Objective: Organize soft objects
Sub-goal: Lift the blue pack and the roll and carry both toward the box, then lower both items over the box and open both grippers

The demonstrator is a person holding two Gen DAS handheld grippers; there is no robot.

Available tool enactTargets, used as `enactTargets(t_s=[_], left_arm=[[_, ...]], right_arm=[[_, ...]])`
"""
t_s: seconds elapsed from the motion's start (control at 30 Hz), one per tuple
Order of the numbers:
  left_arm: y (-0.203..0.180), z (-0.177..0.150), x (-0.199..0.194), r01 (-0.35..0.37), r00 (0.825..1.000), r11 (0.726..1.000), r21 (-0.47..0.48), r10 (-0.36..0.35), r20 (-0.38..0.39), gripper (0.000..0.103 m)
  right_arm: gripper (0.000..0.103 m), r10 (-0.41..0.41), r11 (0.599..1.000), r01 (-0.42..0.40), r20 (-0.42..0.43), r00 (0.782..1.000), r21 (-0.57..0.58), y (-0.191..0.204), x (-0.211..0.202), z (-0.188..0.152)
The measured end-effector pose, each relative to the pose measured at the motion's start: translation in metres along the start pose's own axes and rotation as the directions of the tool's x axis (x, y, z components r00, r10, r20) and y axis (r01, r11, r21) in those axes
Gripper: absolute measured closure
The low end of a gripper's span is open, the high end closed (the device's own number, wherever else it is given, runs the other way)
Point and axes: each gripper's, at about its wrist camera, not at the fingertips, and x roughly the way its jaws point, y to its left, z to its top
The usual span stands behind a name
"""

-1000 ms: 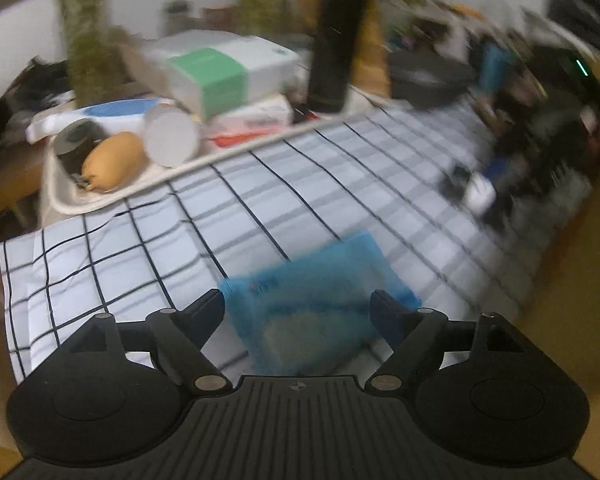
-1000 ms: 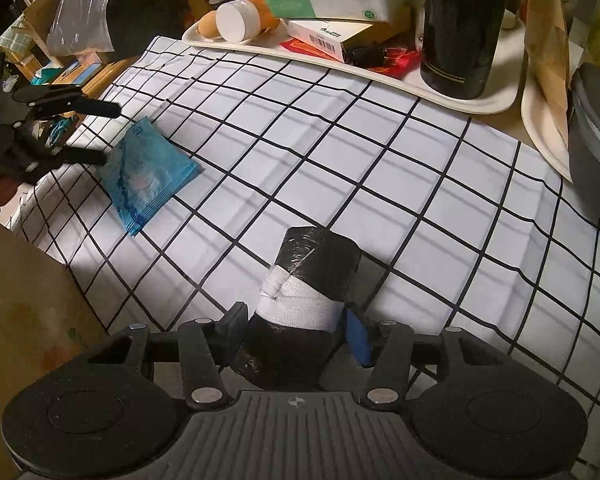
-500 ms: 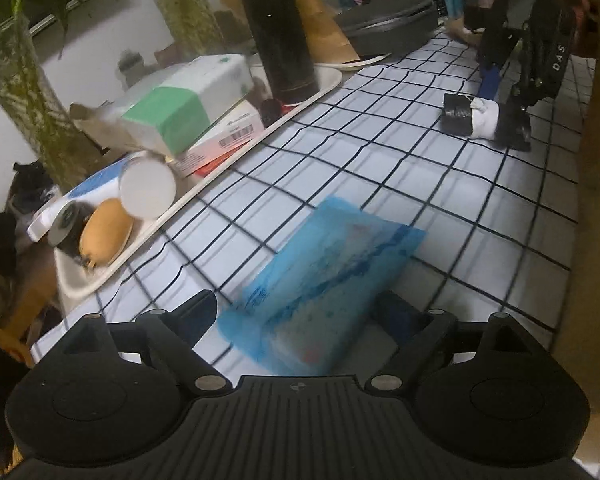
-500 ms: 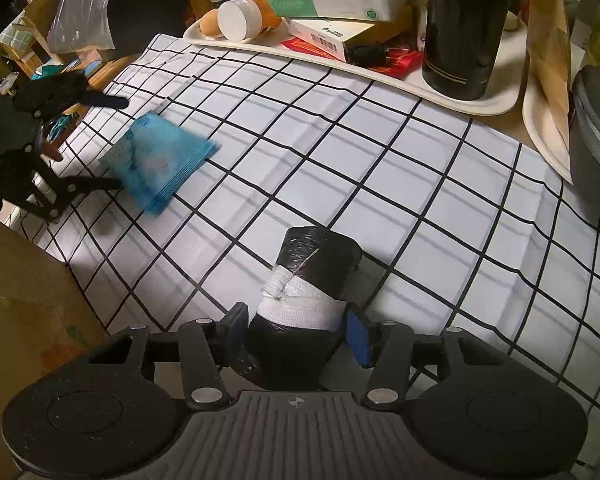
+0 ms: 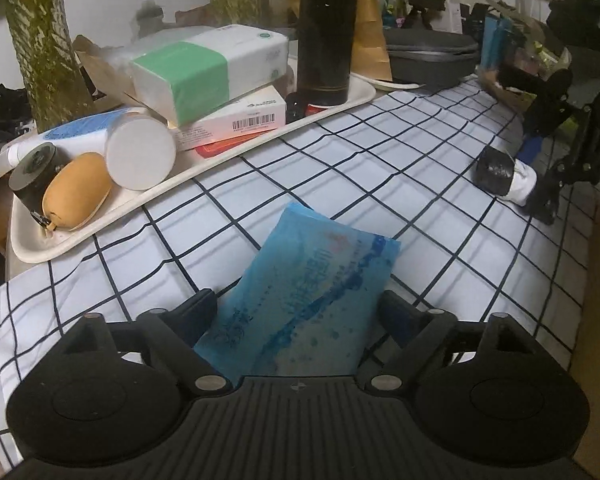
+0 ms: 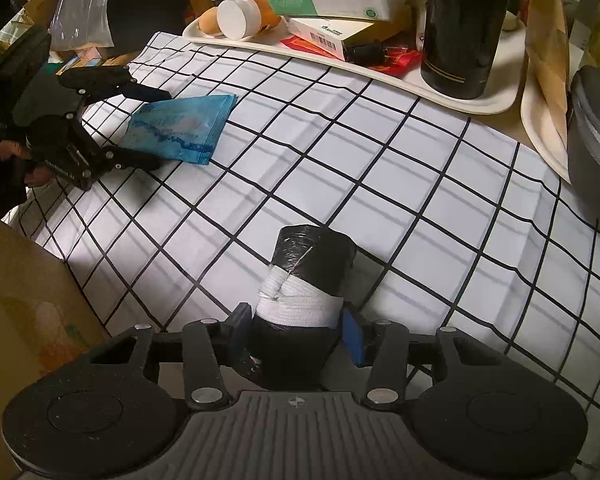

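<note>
Packet: blue soft packet (image 5: pixel 308 296) is lying flat on the checked cloth (image 5: pixel 440 184), now sitting between the left gripper's (image 5: pixel 296 316) fingers, where a second ago it was lying ahead of them.
Change: left jaws have just been closing a little around the packet; they are standing wide, and I cannot tell that the pads are pressing it yet.
Meaning: pickup looks to be getting under way, the packet still resting on the cloth.
Look: thin, crinkly, glossy blue wrapper with darker blue print, edges layered like folded tissues.
Roll: black roll with a white band (image 6: pixel 308 280) is being squeezed in the right gripper (image 6: pixel 296 332), whose jaws have just been closing on it.
Beyond: cream tray (image 5: pixel 228 156) crowded with boxes and a dark bottle (image 5: pixel 326 32) is standing well apart behind.
</note>
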Motion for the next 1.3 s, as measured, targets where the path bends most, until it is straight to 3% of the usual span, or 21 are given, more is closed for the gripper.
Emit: enactTargets(t_s=[0.2,0.57,0.77,1.03,1.2,1.3], left_arm=[[-0.002,0.006,-0.006,-0.038,0.999,0.998,-0.051,0.038,-0.014,0.033],[-0.018,0.027,-0.051,-0.194,0.979,0.970,-0.144,0.201,0.035,0.034],[-0.026,0.036,-0.087,-0.230,0.965,0.951,-0.206,0.251,0.080,0.034],[-0.055,0.040,-0.137,-0.255,0.947,0.937,-0.236,0.292,0.133,0.034],[-0.077,0.041,-0.168,-0.233,0.949,0.942,-0.241,0.275,0.157,0.034],[-0.089,0.042,-0.182,-0.225,0.950,0.943,-0.244,0.268,0.160,0.034]], right_arm=[[0.057,-0.032,0.999,0.031,0.045,0.998,0.013,0.000,-0.013,-0.002],[0.057,-0.119,0.993,0.112,0.177,0.977,0.048,0.001,-0.069,-0.007],[0.057,-0.139,0.990,0.125,0.254,0.957,0.070,0.013,-0.104,-0.011],[0.057,-0.074,0.995,0.044,0.359,0.931,0.092,0.040,-0.146,-0.026],[0.057,-0.010,0.996,-0.025,0.408,0.913,0.080,0.062,-0.162,-0.040],[0.058,-0.014,0.996,-0.025,0.439,0.899,0.082,0.075,-0.170,-0.048]])
